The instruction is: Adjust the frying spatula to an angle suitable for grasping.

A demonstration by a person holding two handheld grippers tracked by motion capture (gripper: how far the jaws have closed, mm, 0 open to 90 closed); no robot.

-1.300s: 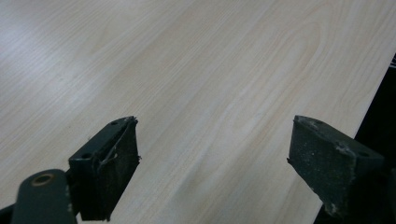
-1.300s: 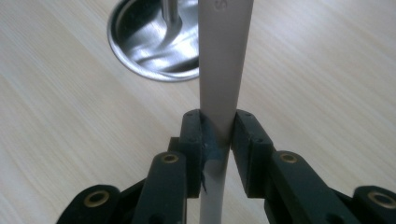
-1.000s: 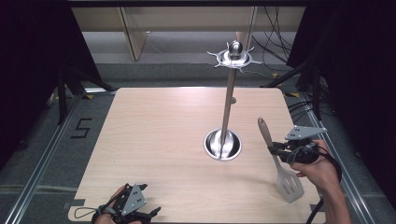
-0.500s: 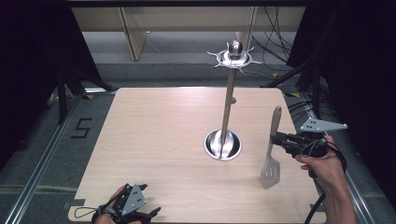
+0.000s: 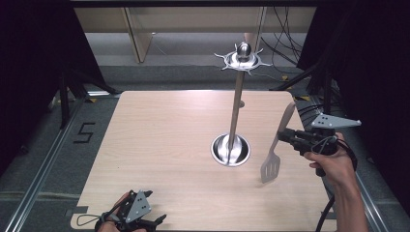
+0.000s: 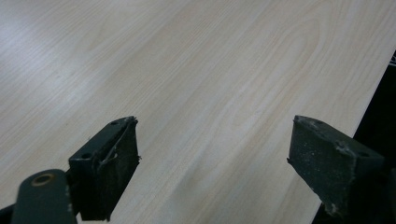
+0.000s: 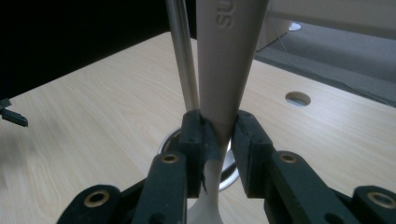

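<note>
Right gripper view: we see our right gripper [image 7: 218,135] with its jaws clamped on the handle of a spatula [image 7: 226,60], held upright. From the high view, the spatula [image 5: 275,152] hangs at right of center, blade down, above the surface [image 5: 159,140], just right of the metal stand [image 5: 235,111]. At the lower left, our left gripper [image 6: 212,154] rests with jaws spread and empty.

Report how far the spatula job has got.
Done: the right tongs are shut on the slotted spatula and hold it off the table, blade down. In hand: carrying it beside the hook stand. Left: probably hanging it on a top hook; none holds it yet. The left tongs rest open.
</note>
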